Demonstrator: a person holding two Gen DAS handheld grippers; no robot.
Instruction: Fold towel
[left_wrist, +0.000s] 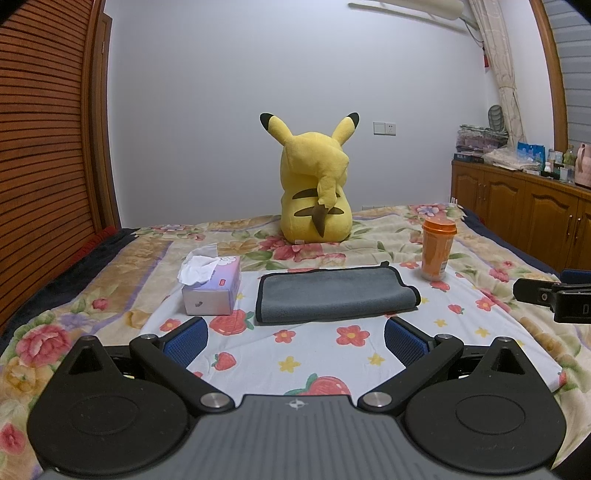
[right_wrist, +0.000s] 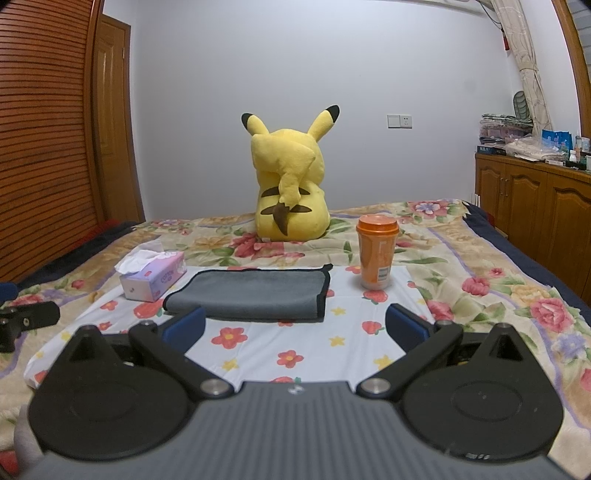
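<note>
A grey towel (left_wrist: 334, 295) with black edging lies folded on a white flower-print cloth (left_wrist: 314, 354) on the bed; it also shows in the right wrist view (right_wrist: 255, 291). My left gripper (left_wrist: 295, 338) is open and empty, held just short of the towel's near edge. My right gripper (right_wrist: 295, 325) is open and empty, also just short of the towel, toward its right end. Each gripper shows at the edge of the other's view: the right gripper (left_wrist: 554, 295) and the left gripper (right_wrist: 22, 317).
A tissue box (left_wrist: 212, 286) stands left of the towel. An orange cup (left_wrist: 437, 247) stands to its right. A yellow plush toy (left_wrist: 314, 188) sits behind on the floral blanket. Wooden cabinets (left_wrist: 524, 203) run along the right, a slatted wooden door (left_wrist: 44, 147) on the left.
</note>
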